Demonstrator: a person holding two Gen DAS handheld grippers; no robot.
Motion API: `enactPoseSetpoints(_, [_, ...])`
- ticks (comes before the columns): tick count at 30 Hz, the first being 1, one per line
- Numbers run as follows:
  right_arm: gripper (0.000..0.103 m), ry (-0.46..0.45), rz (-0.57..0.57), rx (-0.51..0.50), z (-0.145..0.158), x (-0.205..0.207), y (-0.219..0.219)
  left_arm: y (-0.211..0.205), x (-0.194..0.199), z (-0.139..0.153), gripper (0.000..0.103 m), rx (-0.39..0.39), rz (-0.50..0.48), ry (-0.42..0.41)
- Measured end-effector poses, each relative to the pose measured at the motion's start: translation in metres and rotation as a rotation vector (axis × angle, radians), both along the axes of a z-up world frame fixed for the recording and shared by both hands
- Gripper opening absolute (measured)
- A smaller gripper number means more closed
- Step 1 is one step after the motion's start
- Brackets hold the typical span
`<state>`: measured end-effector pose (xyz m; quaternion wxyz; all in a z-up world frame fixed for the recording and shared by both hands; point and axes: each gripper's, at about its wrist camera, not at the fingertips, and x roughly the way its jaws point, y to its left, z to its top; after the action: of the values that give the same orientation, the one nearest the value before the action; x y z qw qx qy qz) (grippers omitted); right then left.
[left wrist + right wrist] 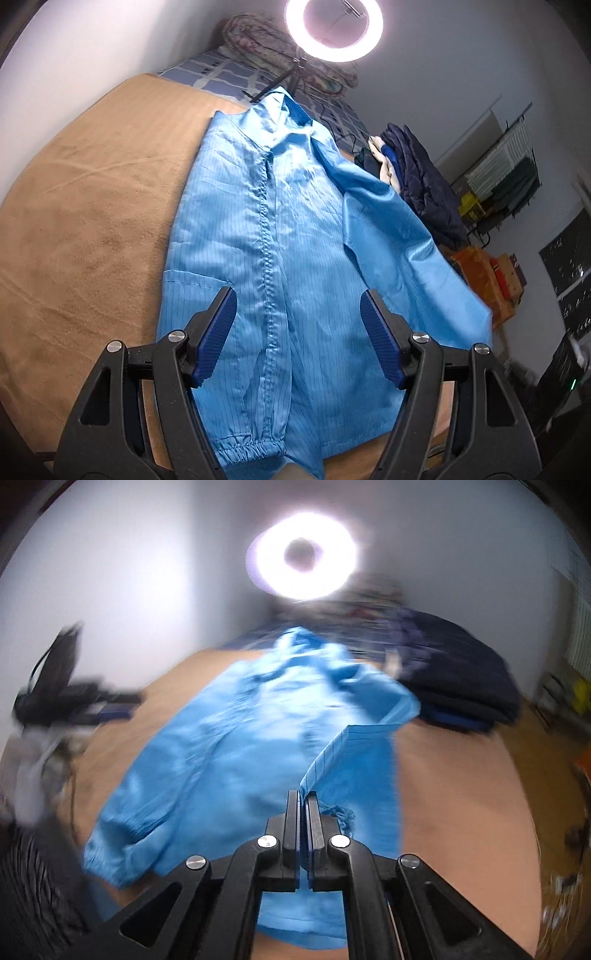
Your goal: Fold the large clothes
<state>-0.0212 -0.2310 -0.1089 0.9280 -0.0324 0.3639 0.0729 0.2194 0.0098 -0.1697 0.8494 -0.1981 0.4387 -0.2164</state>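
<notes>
Step in hand: folding the right sleeve in over the body, judging by the lifted cloth. Jacket (280, 236) lies front up on the tan blanket (85, 221) of the bed, collar away from the cameras. Right tool (303, 805) is pressed together, pinching the jacket's sleeve edge (332, 753), which hangs raised off the blanket. Left tool (297, 332) is spread, hovering over the lower front, holding nothing. Next: carry the sleeve across the zip line, lay it flat, release. The right view is blurred.
</notes>
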Motion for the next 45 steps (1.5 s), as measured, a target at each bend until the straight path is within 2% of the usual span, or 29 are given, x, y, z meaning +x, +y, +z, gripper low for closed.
enactPoseSetpoints(4, [0.000,0.085,0.154,0.023,-0.023,0.006,0.050,0.005,0.000,-0.002,0.071,-0.008,0.016,0.013])
enactPoseSetpoints(8, [0.000,0.158,0.286,-0.034,-0.051,0.003,0.095,0.005,-0.002,-0.004,0.071,-0.007,-0.005,0.024])
enactPoseSetpoints(13, [0.000,0.223,0.374,-0.069,-0.072,-0.002,0.118,0.003,-0.003,-0.009,0.071,-0.003,-0.027,0.042])
enactPoseSetpoints(14, [0.005,0.231,0.388,-0.064,-0.074,-0.004,0.119,0.001,-0.003,-0.010,0.071,-0.004,-0.036,0.050])
enactPoseSetpoints(15, [0.022,0.238,0.395,-0.055,-0.074,-0.005,0.118,-0.001,-0.003,-0.012,0.071,-0.004,-0.044,0.057])
enactPoseSetpoints(17, [0.042,0.227,0.395,-0.011,-0.067,-0.008,0.111,-0.006,-0.004,-0.016,0.071,-0.002,-0.068,0.071])
enactPoseSetpoints(19, [0.044,0.210,0.388,0.050,-0.057,-0.010,0.097,-0.013,-0.006,-0.020,0.071,-0.002,-0.100,0.086])
enactPoseSetpoints(21, [0.048,0.188,0.353,0.118,-0.047,-0.011,0.076,-0.021,-0.009,-0.025,0.071,-0.016,-0.138,0.107])
enactPoseSetpoints(23, [0.050,0.164,0.264,0.176,-0.040,-0.007,0.044,-0.030,-0.013,-0.028,0.071,-0.015,-0.169,0.121])
enactPoseSetpoints(26, [0.051,0.142,0.102,0.221,-0.038,0.002,-0.006,-0.049,-0.019,-0.034,0.071,0.029,-0.224,0.130])
enactPoseSetpoints(28, [0.051,0.142,-0.005,0.216,-0.043,0.008,-0.039,-0.055,-0.020,-0.036,0.071,0.066,-0.239,0.132])
enactPoseSetpoints(30, [0.055,0.172,-0.102,0.235,-0.053,0.015,-0.071,-0.048,-0.016,-0.034,0.071,0.092,-0.199,0.122])
enactPoseSetpoints(34, [0.056,0.262,-0.261,0.374,-0.085,0.020,-0.129,-0.005,0.003,-0.044,0.071,0.083,-0.023,0.171])
enactPoseSetpoints(37, [0.057,0.316,-0.308,0.473,-0.106,0.019,-0.154,0.025,0.014,-0.060,0.071,0.136,0.080,0.217])
enactPoseSetpoints(39, [0.057,0.341,-0.324,0.523,-0.116,0.016,-0.164,0.039,0.017,-0.072,0.071,0.135,0.117,0.261])
enactPoseSetpoints(42, [0.057,0.357,-0.328,0.595,-0.129,0.014,-0.172,0.056,0.020,-0.094,0.071,0.096,0.139,0.339])
enactPoseSetpoints(43, [0.057,0.360,-0.329,0.606,-0.131,0.014,-0.173,0.061,0.022,-0.104,0.071,0.066,0.137,0.378])
enactPoseSetpoints(45, [0.057,0.363,-0.325,0.614,-0.133,0.013,-0.172,0.064,0.022,-0.113,0.071,0.009,0.133,0.404])
